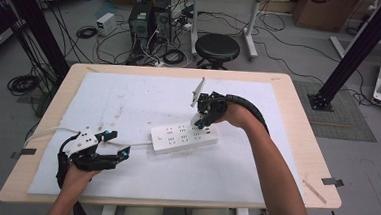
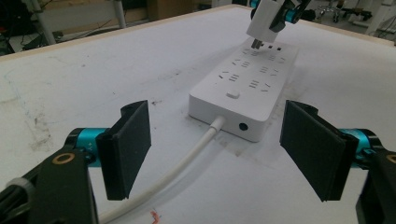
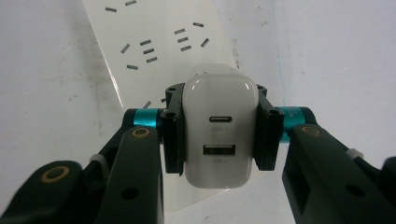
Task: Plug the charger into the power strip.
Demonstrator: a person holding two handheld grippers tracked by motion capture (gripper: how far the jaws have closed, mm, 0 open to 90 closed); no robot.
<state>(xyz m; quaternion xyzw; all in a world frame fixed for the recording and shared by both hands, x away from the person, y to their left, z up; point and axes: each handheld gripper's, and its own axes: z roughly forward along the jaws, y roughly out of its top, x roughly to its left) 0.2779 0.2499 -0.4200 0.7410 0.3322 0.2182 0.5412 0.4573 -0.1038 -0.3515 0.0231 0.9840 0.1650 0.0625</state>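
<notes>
High view: your right gripper [image 1: 201,119] clamps the charger [image 1: 198,120] over the power strip's [image 1: 183,137] far-right end, mid-table. Left gripper view: your left gripper [image 2: 215,151] gapes empty, straddling the strip's cable [image 2: 180,170]. Right gripper view: the pads pinch the charger's sides, its ports facing the camera.

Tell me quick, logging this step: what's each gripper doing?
Left gripper: open, holding nothing.
Right gripper: closed on the white charger, above the power strip.

Grey floor [image 1: 302,49], black stool [image 1: 217,49], tangled cables [image 1: 147,49], computer towers [image 1: 149,17]
</notes>
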